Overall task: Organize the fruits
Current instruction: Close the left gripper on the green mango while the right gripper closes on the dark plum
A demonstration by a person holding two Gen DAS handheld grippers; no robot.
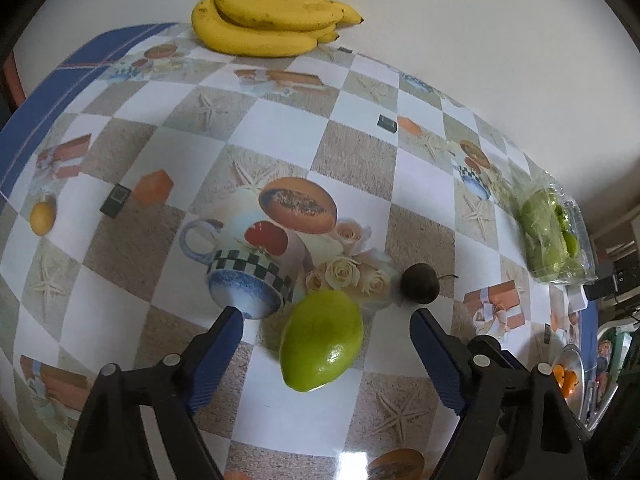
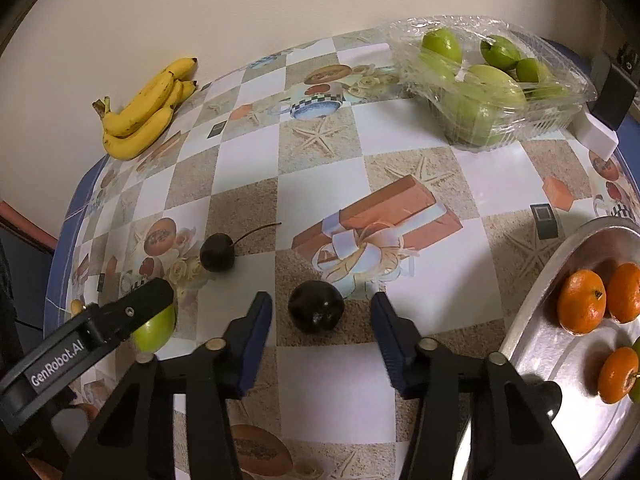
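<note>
A green, lemon-shaped fruit [image 1: 322,340] lies on the patterned tablecloth between the blue pads of my left gripper [image 1: 326,316]. The jaws stand wide with a gap on both sides. A dark cherry with a stem [image 1: 420,282] sits just beyond its right fingertip. In the right wrist view, a dark round fruit [image 2: 316,308] lies between the fingers of my right gripper [image 2: 322,300], and neither pad touches it. One left finger [image 2: 132,312] shows there over the green fruit [image 2: 156,332], with the cherry [image 2: 216,258] behind it.
Bananas [image 2: 148,112] lie at the far left by the wall. A clear plastic tray of green fruits [image 2: 492,92] stands at the far right. A metal plate [image 2: 532,320] with several oranges [image 2: 582,300] sits at the near right. A white block [image 2: 596,136] lies by the tray.
</note>
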